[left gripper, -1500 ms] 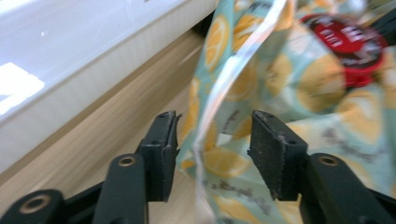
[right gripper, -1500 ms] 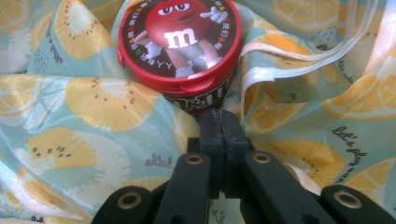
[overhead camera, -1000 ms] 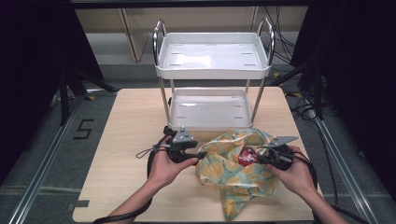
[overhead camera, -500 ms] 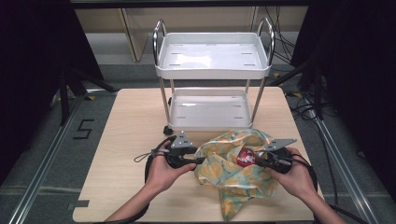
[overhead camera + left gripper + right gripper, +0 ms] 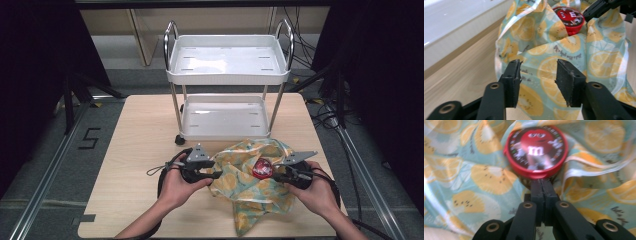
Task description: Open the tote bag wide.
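A plastic bag printed with orange slices lies crumpled on the wooden table, in front of the cart. A round tin with a red lid rests in its folds. My left gripper points right at the bag's left side. In the left gripper view its jaws have just been closing and stand half apart around a fold of the bag, pads not pressing. My right gripper comes from the right. Its jaws are shut on the bag's edge just below the tin.
A white two-tier cart with chrome posts stands at the table's far middle, its lower tray just behind the bag. Its white side is close on the left in the left gripper view. Bare wood lies left of the left hand.
My left gripper has edged slightly toward the table's front and closer to the bag. The right gripper, the bag and the tin stay where they were.
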A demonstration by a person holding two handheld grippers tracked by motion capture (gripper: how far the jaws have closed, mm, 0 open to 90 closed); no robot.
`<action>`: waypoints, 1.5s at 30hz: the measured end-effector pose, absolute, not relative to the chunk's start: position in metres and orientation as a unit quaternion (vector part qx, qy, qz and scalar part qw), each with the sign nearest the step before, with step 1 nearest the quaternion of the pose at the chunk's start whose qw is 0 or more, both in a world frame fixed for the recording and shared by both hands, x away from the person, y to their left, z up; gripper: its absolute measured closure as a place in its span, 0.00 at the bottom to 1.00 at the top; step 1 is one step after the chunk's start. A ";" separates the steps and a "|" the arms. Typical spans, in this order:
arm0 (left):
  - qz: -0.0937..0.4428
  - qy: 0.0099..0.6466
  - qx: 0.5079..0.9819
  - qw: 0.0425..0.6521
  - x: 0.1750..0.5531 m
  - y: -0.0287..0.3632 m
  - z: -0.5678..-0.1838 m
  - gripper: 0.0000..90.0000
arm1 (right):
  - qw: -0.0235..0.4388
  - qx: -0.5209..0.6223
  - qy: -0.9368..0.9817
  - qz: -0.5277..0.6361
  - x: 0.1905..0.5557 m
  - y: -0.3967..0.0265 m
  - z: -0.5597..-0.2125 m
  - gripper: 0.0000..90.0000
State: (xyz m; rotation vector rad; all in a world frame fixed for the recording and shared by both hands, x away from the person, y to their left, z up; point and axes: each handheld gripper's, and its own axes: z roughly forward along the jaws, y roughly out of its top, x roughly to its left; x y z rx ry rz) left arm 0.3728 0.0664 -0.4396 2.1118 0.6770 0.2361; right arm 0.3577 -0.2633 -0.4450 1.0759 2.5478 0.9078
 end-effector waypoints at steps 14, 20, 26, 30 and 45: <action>0.095 0.263 0.855 0.437 0.371 0.061 -0.442 0.70 | 0.030 0.326 0.907 0.264 0.332 -0.248 -0.466 0.99; 0.098 0.256 0.854 0.442 0.372 0.061 -0.442 0.70 | -0.001 0.339 0.905 0.257 0.332 -0.253 -0.469 0.96; 0.099 0.255 0.854 0.443 0.373 0.061 -0.441 0.70 | 0.096 0.370 0.866 0.323 0.352 -0.268 -0.443 0.91; 0.103 0.254 0.854 0.442 0.373 0.061 -0.441 0.70 | 0.114 0.376 0.870 0.299 0.363 -0.268 -0.444 0.95; 0.110 0.277 0.841 0.451 0.374 0.066 -0.438 0.69 | 0.122 0.393 0.857 0.311 0.365 -0.261 -0.447 1.00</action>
